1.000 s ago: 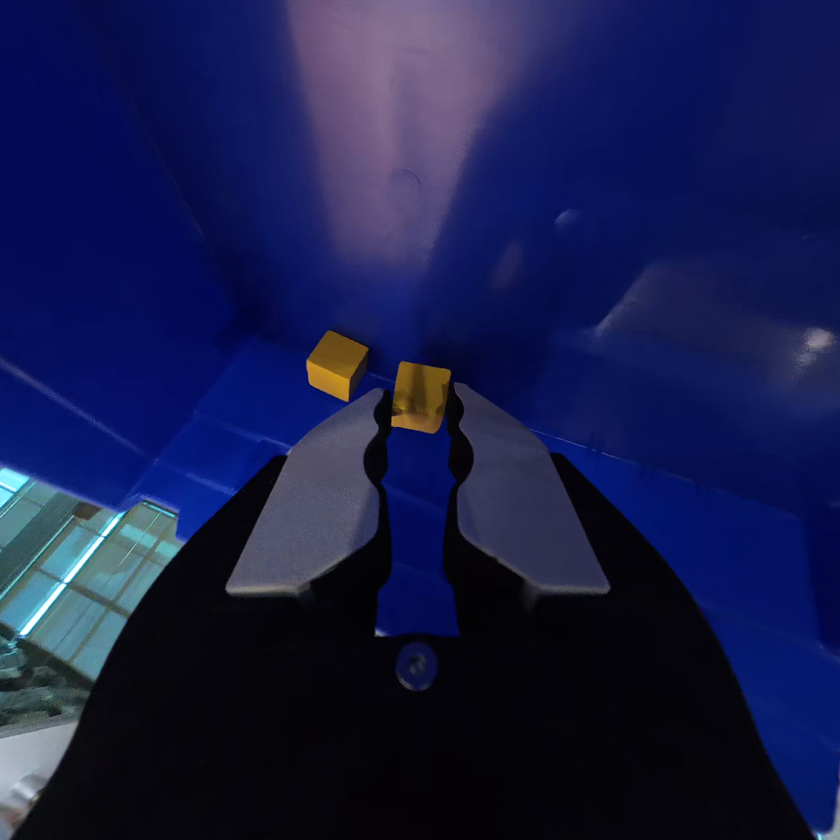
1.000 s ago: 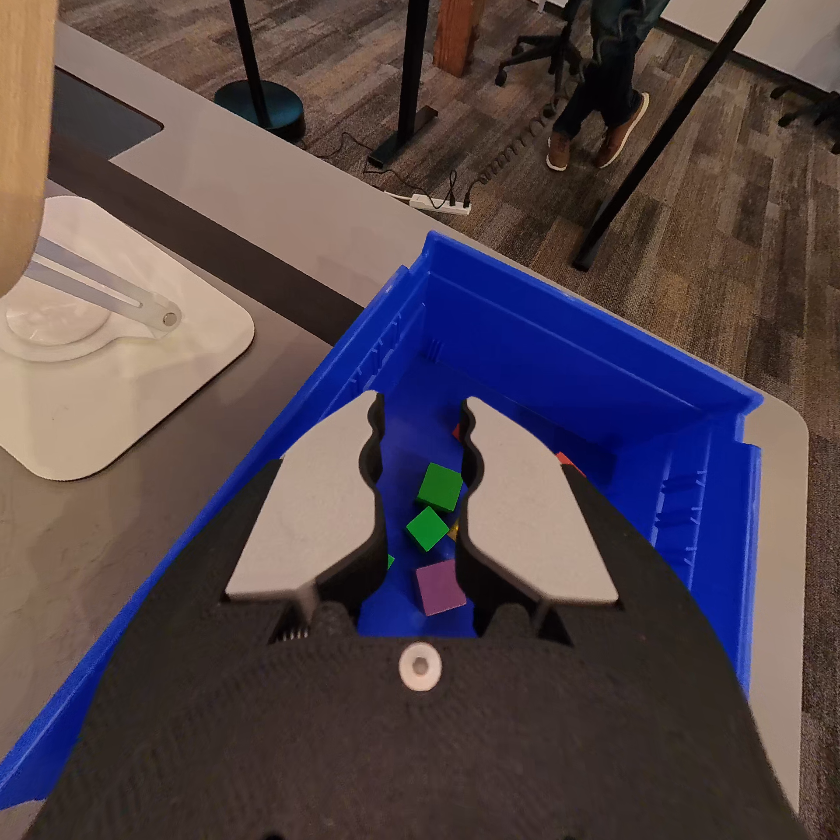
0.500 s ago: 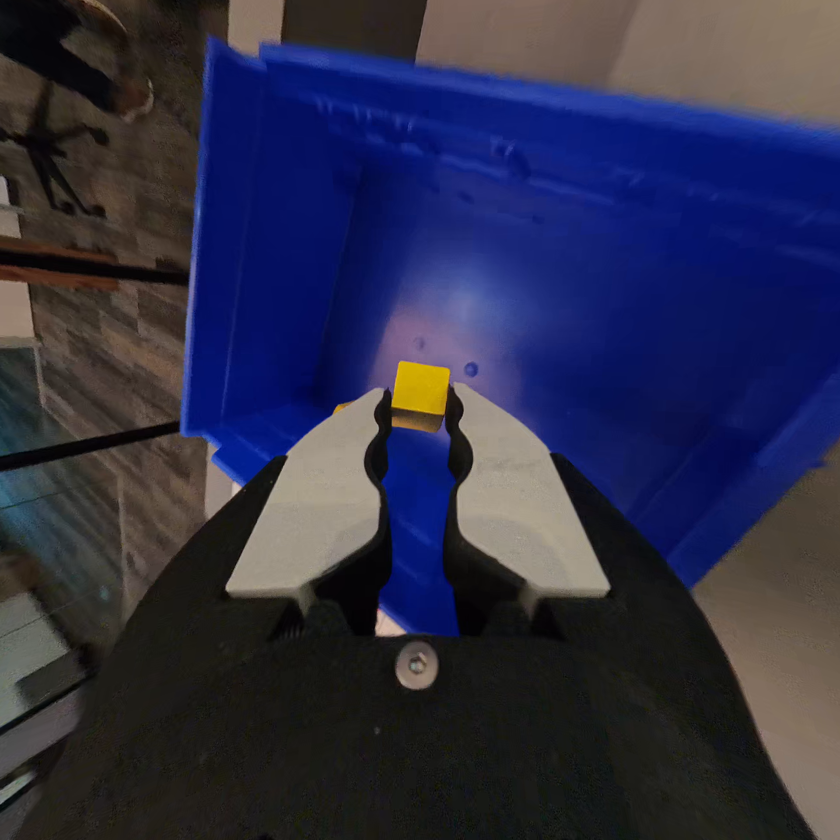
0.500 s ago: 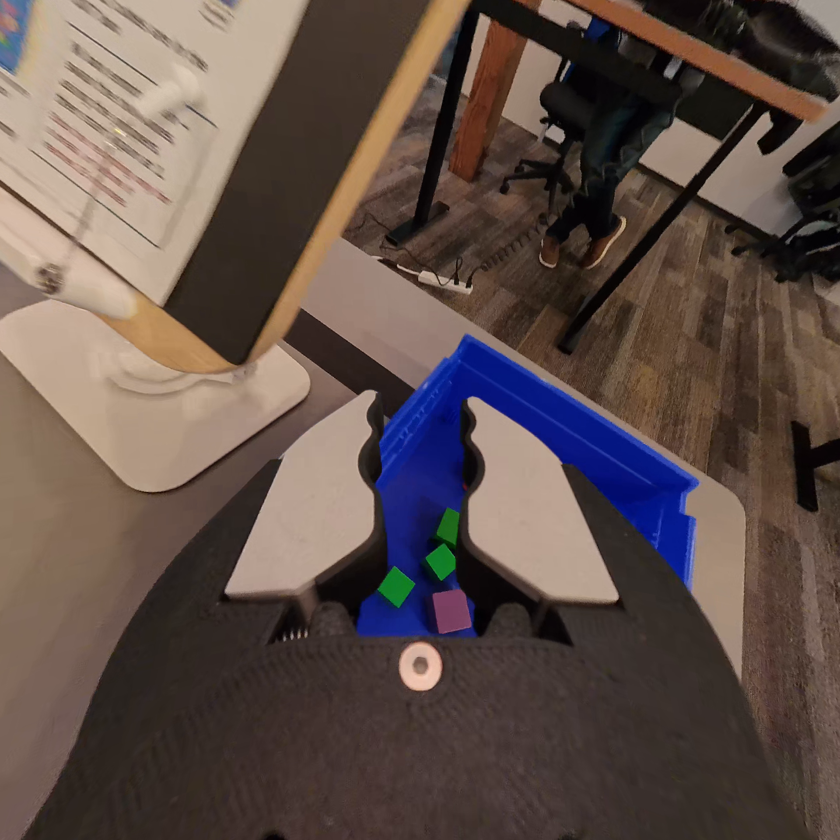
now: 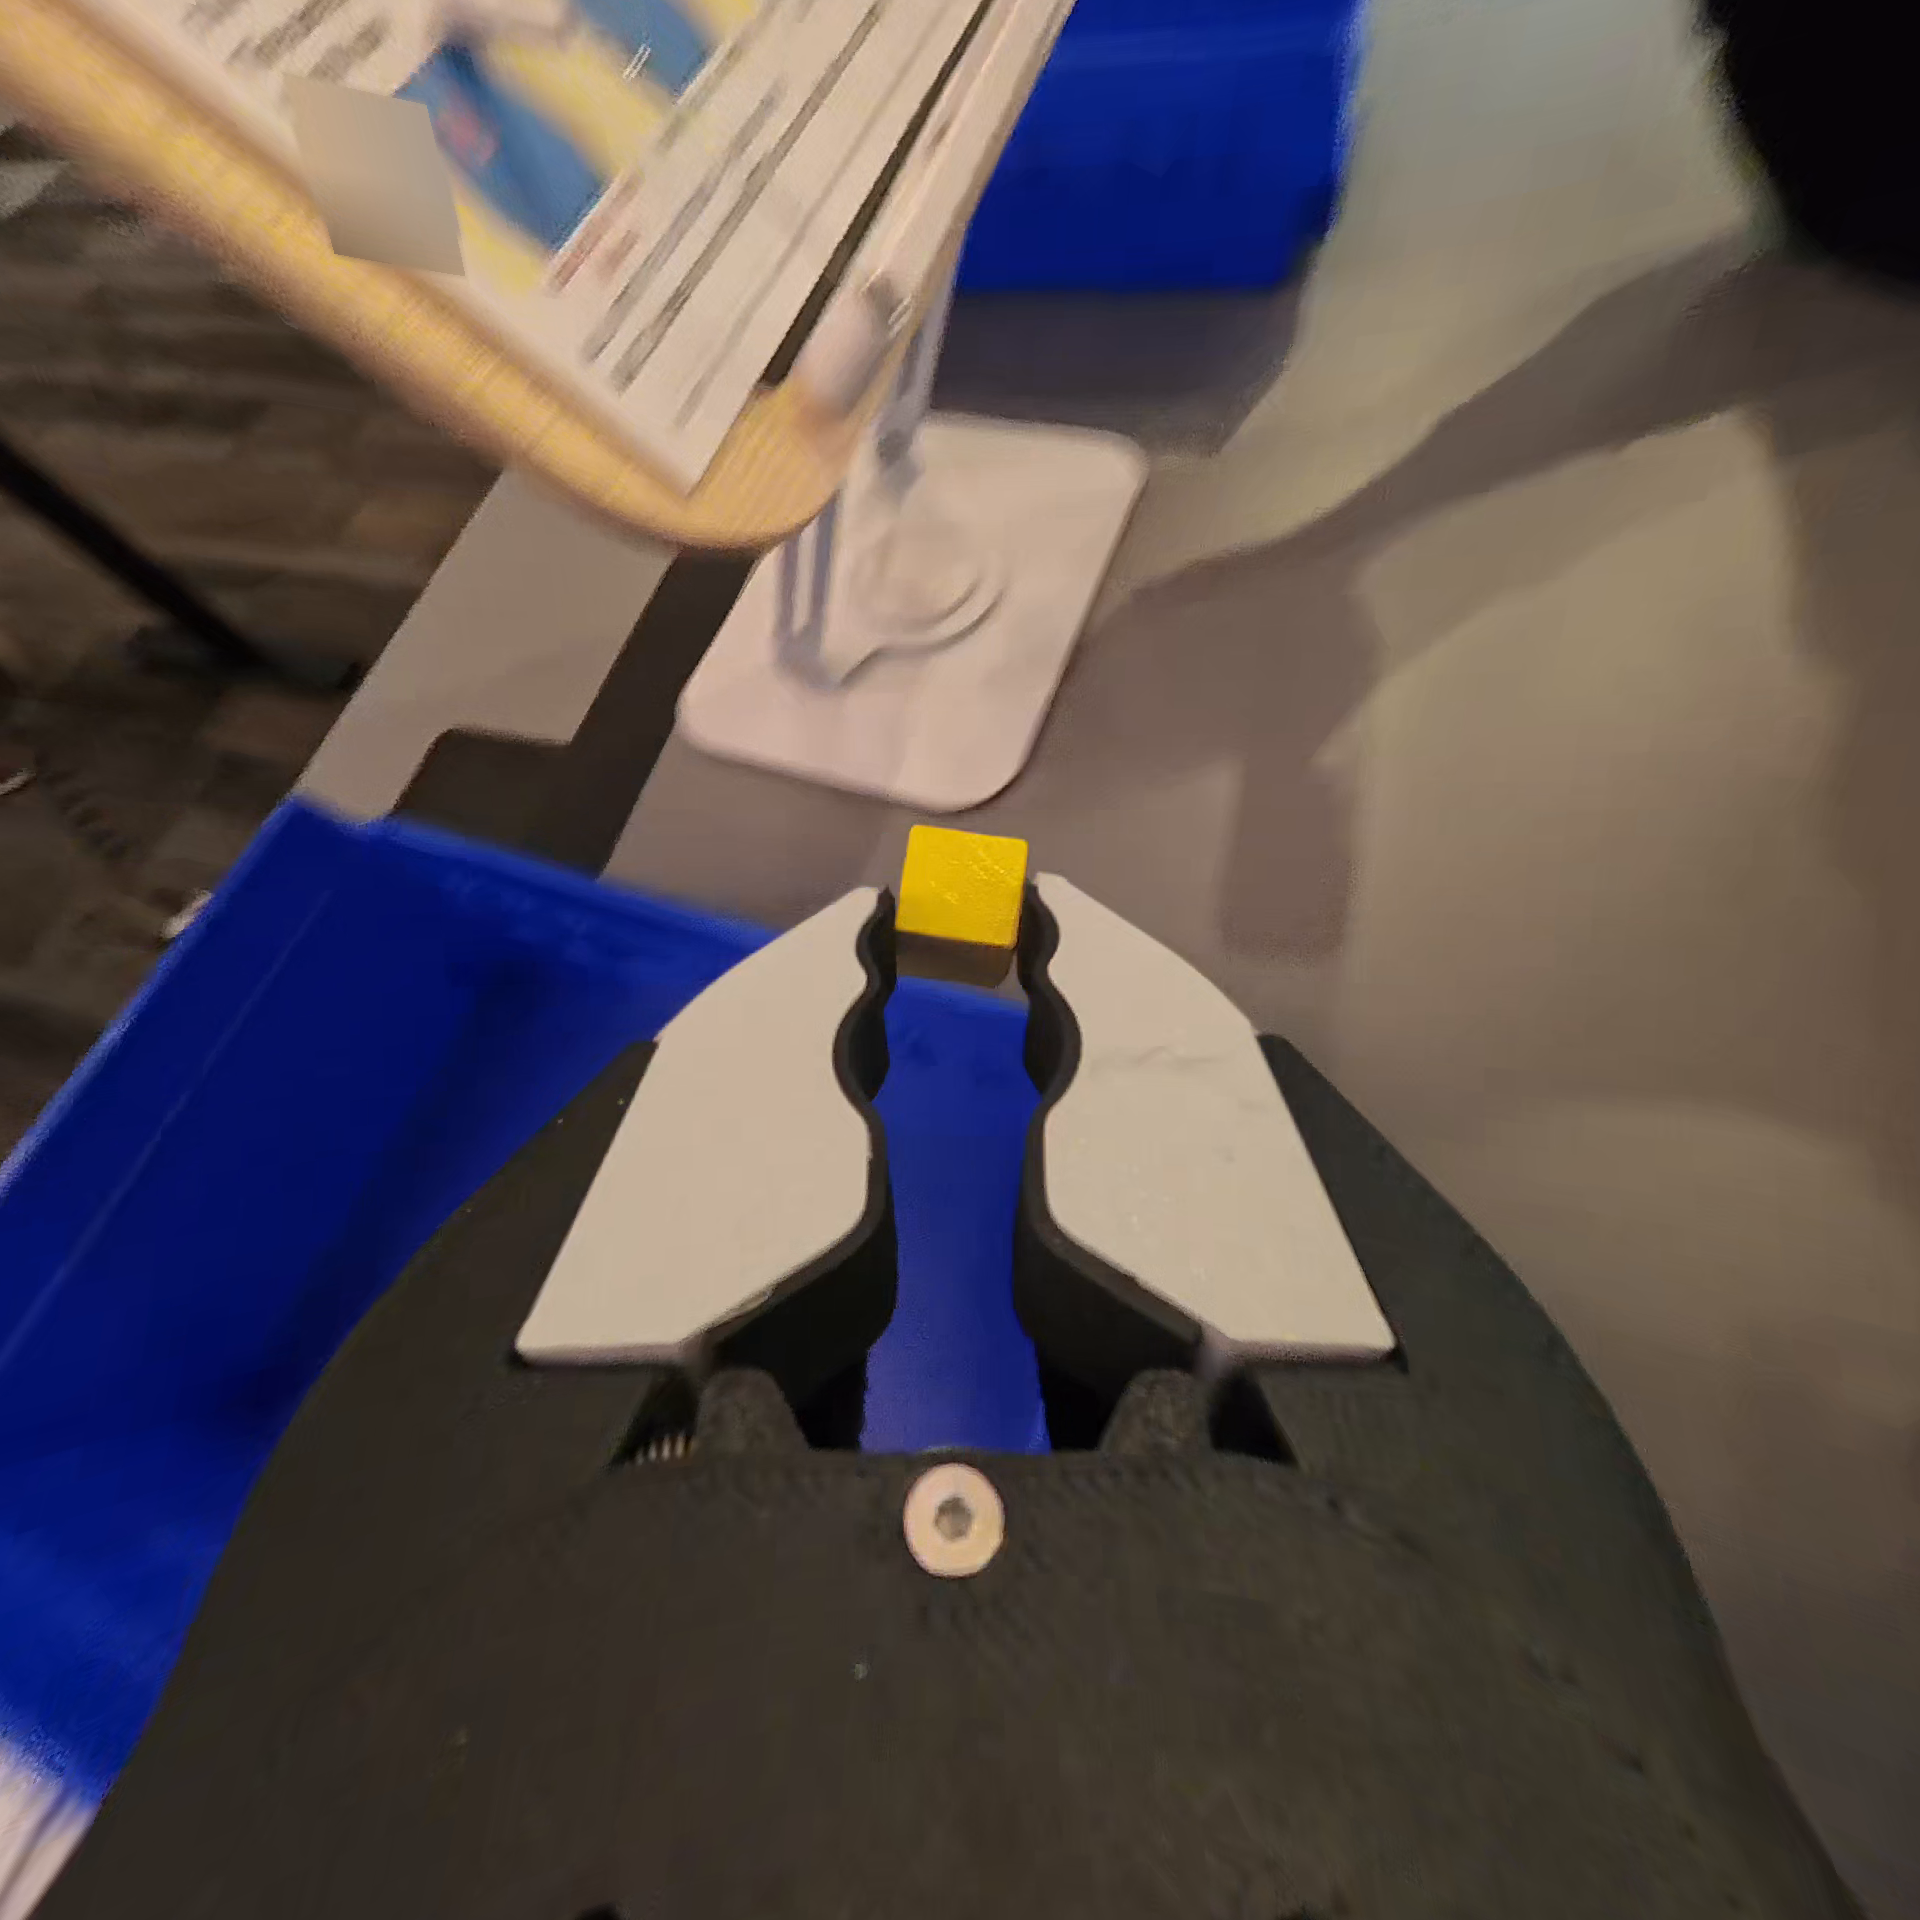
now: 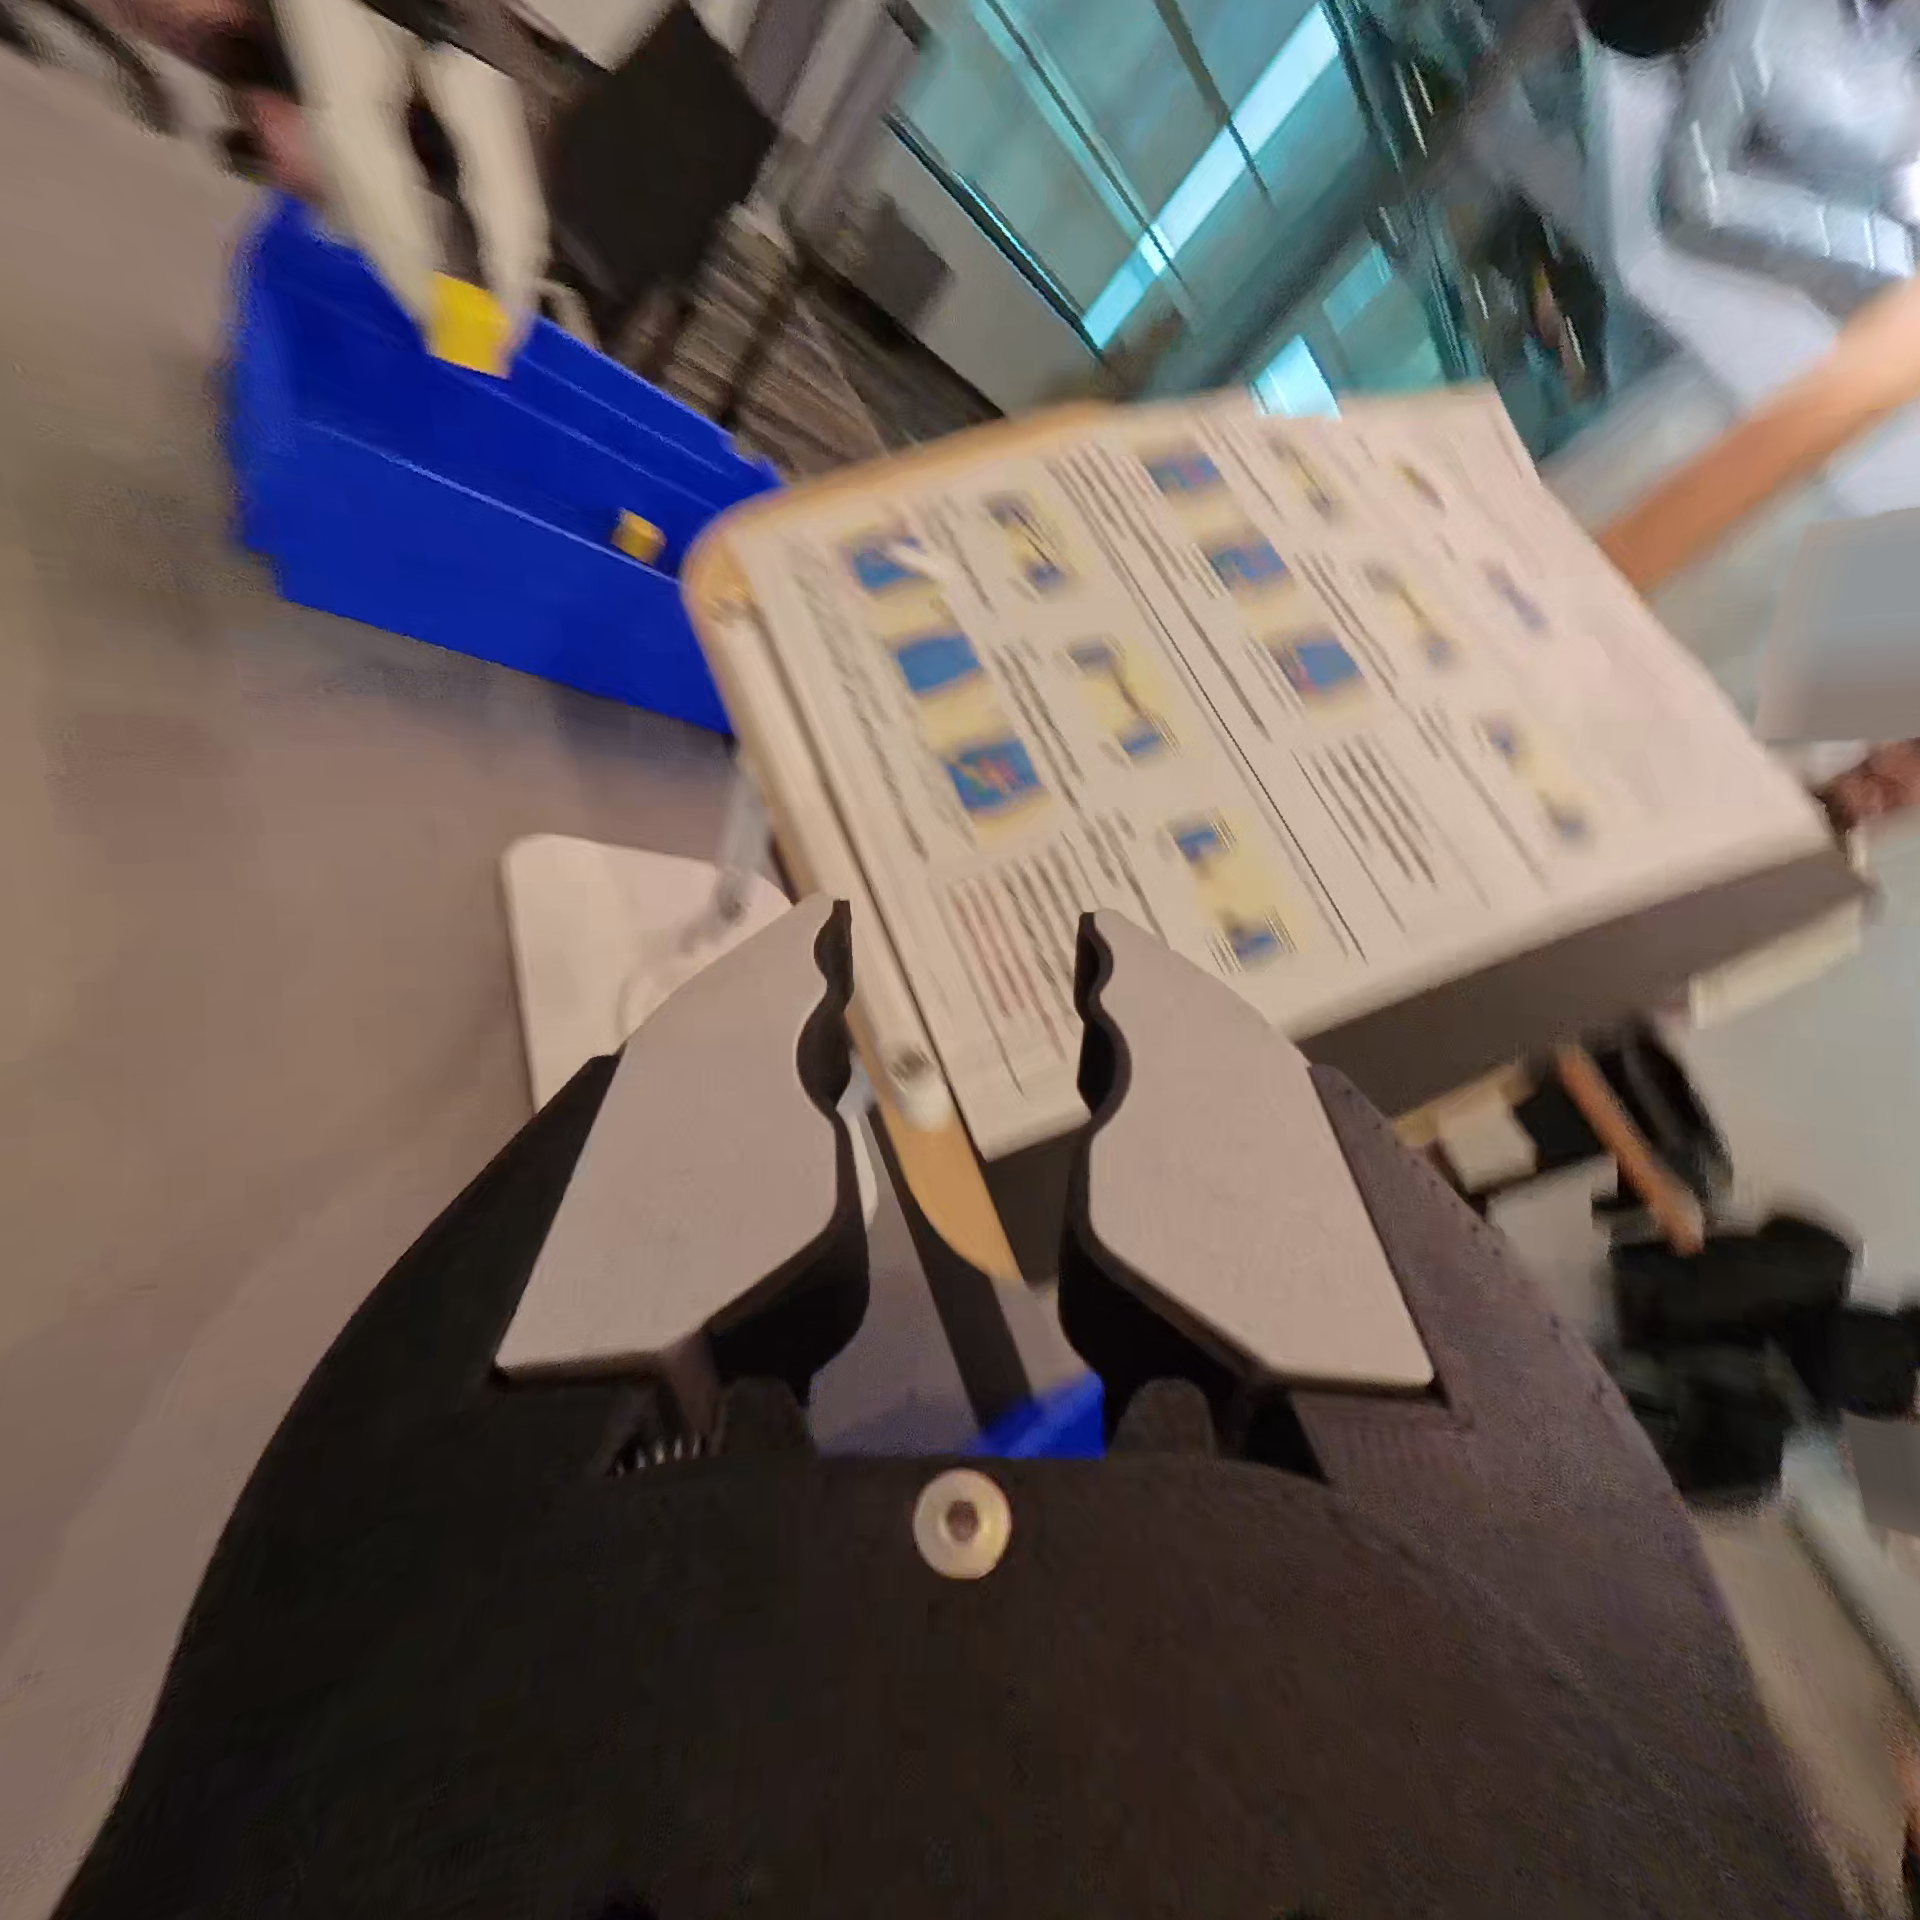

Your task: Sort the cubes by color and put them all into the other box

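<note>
My left gripper [image 5: 961,906] is shut on a yellow cube [image 5: 961,883] and holds it above the near edge of a blue box [image 5: 260,1039]. The right wrist view shows that gripper [image 6: 457,208] far off, with the yellow cube [image 6: 470,322] over the blue box [image 6: 468,540]. A second yellow cube [image 6: 636,535] lies inside that box. My right gripper [image 6: 961,935] is open and empty, pointing at the paper stand. A corner of the other blue box [image 6: 1039,1423] shows just below its fingers. The views are blurred.
A wooden stand with printed sheets [image 6: 1247,727] on a white base [image 6: 582,935] stands on the grey table between the boxes; it also shows in the left wrist view [image 5: 914,623]. The second blue box [image 5: 1143,156] is behind it. Floor and windows lie beyond the table's edge. Across from one pair of fingers to the other is roughly 35 centimeters.
My left gripper rose out of the blue box with the yellow cube still held. My right gripper swung up from the box of green and purple cubes toward the stand.
</note>
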